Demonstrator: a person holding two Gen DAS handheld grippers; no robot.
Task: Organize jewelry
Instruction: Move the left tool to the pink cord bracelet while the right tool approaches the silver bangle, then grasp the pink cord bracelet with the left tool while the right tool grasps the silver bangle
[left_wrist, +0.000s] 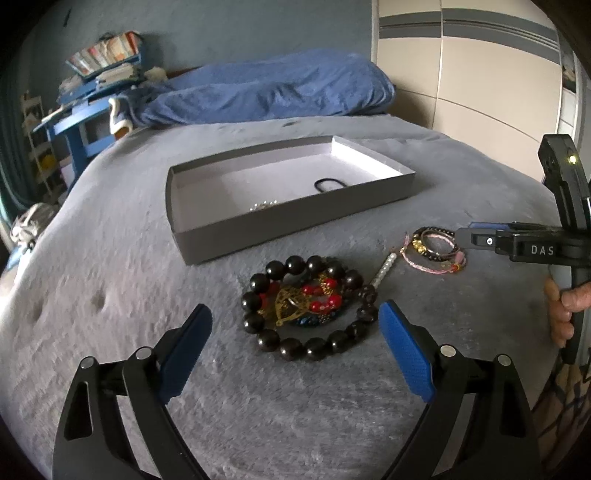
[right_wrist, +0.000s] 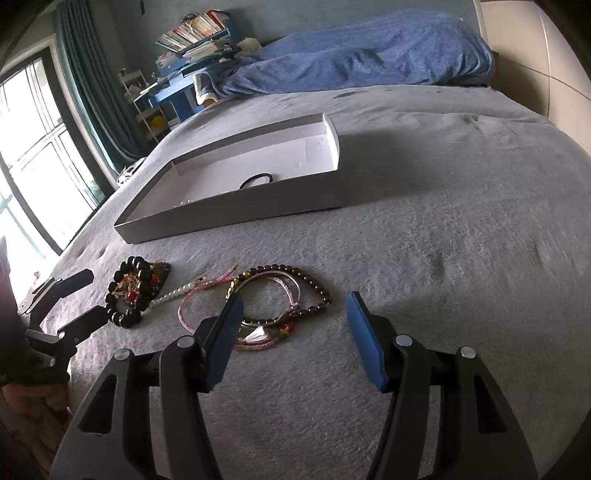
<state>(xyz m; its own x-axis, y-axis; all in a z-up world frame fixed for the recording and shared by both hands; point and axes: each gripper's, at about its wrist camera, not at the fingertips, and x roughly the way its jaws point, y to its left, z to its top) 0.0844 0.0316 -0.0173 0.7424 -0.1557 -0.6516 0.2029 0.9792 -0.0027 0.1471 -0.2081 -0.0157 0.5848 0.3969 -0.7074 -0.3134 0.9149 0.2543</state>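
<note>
Right tool (right_wrist: 295, 325) gapes wide just above the tangled bracelets (right_wrist: 273, 306), grey tray (right_wrist: 236, 210) beyond

Home bedroom: grey-covered bed (right_wrist: 424, 229), blue duvet (left_wrist: 266, 92), wardrobe (left_wrist: 472, 74), cluttered shelf (left_wrist: 99, 70).

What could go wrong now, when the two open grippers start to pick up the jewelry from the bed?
1. The black bead bracelet lies tangled with red beads and a gold pendant; the left gripper may lift them all together.
2. The thin bracelets before the right gripper overlap, so one may snag another.
3. The blanket is soft; fingers could pinch fabric.
</note>
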